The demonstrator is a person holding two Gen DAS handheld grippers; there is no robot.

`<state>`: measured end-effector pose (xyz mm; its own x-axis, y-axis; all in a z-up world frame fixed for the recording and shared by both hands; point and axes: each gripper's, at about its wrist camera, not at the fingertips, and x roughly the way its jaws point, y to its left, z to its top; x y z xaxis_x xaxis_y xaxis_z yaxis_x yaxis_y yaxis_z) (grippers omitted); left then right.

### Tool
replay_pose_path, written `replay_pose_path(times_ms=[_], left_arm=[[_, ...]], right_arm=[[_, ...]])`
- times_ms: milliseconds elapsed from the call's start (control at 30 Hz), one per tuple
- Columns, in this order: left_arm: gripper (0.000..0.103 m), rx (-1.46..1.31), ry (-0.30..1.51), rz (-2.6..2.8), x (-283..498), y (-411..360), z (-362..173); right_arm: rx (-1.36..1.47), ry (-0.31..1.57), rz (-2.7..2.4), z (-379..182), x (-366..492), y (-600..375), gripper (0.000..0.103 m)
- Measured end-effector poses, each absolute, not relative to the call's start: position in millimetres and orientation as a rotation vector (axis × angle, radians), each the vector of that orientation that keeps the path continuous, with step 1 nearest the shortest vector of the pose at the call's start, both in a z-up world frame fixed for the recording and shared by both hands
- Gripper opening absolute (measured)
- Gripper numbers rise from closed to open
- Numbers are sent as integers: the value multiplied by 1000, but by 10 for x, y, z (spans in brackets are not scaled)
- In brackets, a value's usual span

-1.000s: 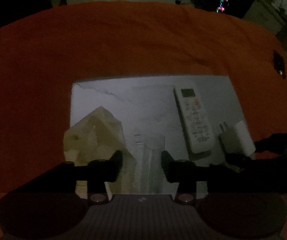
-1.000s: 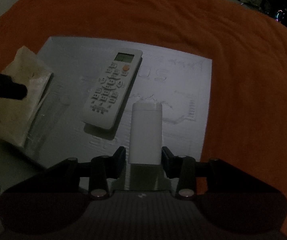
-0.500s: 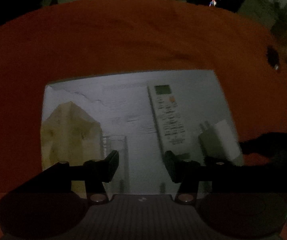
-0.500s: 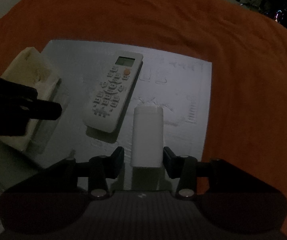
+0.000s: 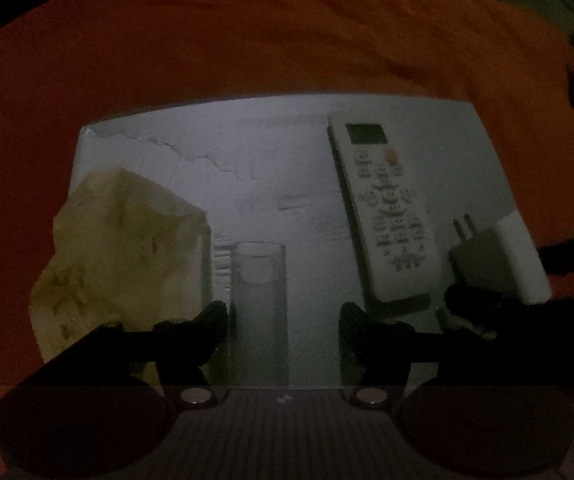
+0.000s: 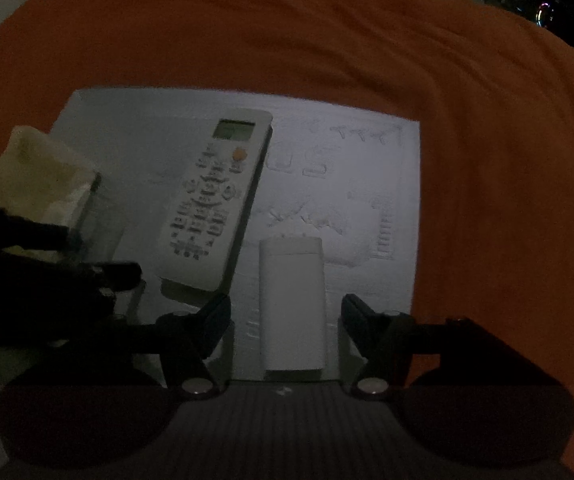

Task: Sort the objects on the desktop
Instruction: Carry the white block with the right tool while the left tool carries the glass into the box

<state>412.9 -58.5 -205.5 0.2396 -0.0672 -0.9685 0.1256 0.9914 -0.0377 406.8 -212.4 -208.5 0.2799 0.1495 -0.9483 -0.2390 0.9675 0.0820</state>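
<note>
While opening, hand-held gripper steeply downward

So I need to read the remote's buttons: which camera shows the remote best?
The right wrist view: the remote lies whole, large and unblocked, its screen and orange button plain. The left wrist view also shows it whole, but off to the right and blurrier.

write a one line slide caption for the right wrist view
Right gripper, jaws opening, straddles a white charger on a pale board, beside a remote, over orange cloth.
</note>
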Motion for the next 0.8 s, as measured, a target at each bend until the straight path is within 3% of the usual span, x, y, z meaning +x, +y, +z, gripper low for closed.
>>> replay_pose_path(times_ms=[33,67,100,333,800], left_arm=[[49,52,1319,-133,4128,-581,-2060],[33,76,1302,-135,4110,-591,-2051],[25,101,1287,-143,4088,-596,-2024],[25,67,1219,-171,3916,-542,-1866],[25,12,1124,-350,3344,-546,-903]], right_arm=[[-86,1266,255,-2097,4070,-2120,43],[-94,1263,250,-2105,4062,-2119,32],[-104,1252,243,-2103,4044,-2121,32],[-90,1221,279,-2003,3957,-2172,32],[34,1118,342,-1176,3460,-2295,32]])
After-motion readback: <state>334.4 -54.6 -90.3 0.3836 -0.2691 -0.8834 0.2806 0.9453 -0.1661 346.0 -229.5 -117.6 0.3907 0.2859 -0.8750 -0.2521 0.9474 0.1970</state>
